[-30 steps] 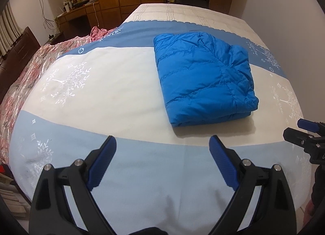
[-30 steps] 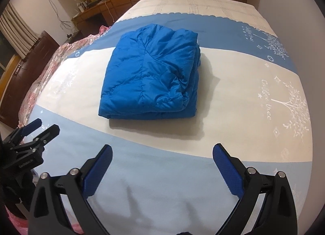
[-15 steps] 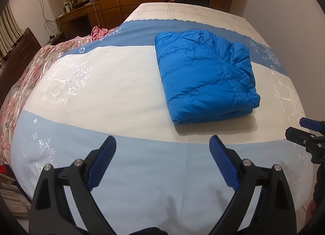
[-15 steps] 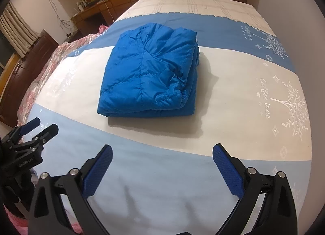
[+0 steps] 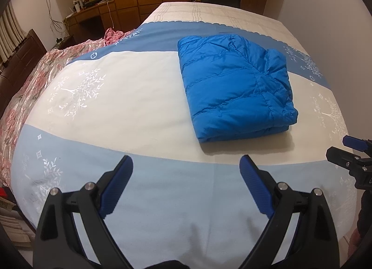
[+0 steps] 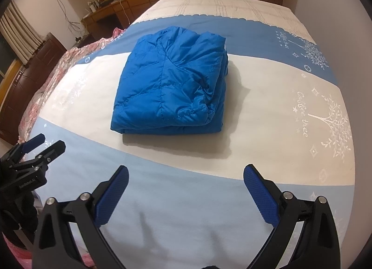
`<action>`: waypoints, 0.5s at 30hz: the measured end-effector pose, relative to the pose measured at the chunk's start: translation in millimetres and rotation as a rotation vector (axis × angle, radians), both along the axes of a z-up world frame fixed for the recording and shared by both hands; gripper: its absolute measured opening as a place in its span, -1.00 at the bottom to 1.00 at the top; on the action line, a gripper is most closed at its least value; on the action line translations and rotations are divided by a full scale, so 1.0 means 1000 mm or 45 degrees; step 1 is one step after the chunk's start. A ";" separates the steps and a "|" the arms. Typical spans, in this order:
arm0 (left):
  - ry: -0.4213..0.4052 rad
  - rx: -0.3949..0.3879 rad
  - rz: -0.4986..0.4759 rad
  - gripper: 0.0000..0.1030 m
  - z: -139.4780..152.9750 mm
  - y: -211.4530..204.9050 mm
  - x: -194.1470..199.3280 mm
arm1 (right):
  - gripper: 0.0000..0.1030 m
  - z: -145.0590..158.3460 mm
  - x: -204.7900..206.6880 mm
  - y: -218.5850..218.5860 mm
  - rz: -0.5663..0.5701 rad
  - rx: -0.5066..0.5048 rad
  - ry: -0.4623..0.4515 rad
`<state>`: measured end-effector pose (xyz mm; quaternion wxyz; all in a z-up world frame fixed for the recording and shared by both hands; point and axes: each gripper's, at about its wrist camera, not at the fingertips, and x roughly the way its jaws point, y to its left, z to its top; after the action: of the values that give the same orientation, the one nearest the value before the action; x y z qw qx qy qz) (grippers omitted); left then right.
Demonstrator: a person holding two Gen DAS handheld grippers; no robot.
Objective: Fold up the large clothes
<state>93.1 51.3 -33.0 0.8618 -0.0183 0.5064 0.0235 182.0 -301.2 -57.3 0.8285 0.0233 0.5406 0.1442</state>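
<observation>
Both tongs stand wide and hold nothing: the left tongs [image 5: 186, 171] hover over the pale blue band at the near end of the bed, and the right tongs [image 6: 186, 180] hang likewise over that same band, each well back from the garment. Between and beyond them lies the bright blue quilted puffer jacket [image 5: 234, 87], folded into a thick, roughly square bundle and resting on the white middle stripe of the blue-and-white bedspread with silver tree prints [image 5: 121, 96], its far edge reaching onto the darker blue stripe. By the look of it the folding is done or very nearly so, and the risk now lies in the padding. Such down-filled cloth is springy and slick, so the upper layers may creep open unaided, most likely at the puckered corner on the jacket's right side, where the layers bunch and stack unevenly; any nudge or one-sided lift there could let the stack slide apart. Whether a sleeve or hem is loosely tucked underneath cannot be told from either view. No basket, box or drawer meant for the jacket shows anywhere on the bed. The only other cloth is a pink floral coverlet [image 5: 30, 87] heaped along the left edge of the bed, apart from the jacket, and a wooden desk with cluttered shelves [image 5: 93, 10] stands beyond it against the wall.
</observation>
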 end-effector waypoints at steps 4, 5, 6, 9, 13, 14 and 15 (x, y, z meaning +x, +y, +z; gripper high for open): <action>0.001 -0.015 -0.004 0.79 0.000 0.001 0.001 | 0.92 0.000 0.000 0.000 -0.001 -0.001 0.002; 0.001 -0.018 -0.005 0.79 0.000 0.001 0.001 | 0.92 0.000 0.000 0.000 -0.001 0.000 0.002; 0.001 -0.020 -0.006 0.79 0.000 0.001 0.001 | 0.92 0.000 0.000 0.000 -0.001 0.000 0.003; -0.006 -0.016 -0.004 0.79 0.001 0.001 0.000 | 0.92 0.000 0.001 -0.001 0.002 -0.002 0.004; -0.012 -0.007 -0.005 0.79 0.001 0.000 0.000 | 0.92 0.000 0.001 -0.001 0.000 0.000 0.008; -0.010 -0.007 -0.006 0.79 0.001 0.001 0.001 | 0.92 0.000 0.002 -0.001 0.001 -0.001 0.008; -0.007 -0.007 -0.006 0.79 0.001 0.001 0.002 | 0.92 -0.001 0.002 -0.001 0.001 -0.002 0.009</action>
<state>94.7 52.0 -32.0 0.8632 -0.0197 0.5040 0.0201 184.2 -302.7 -58.0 0.8266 0.0229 0.5436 0.1441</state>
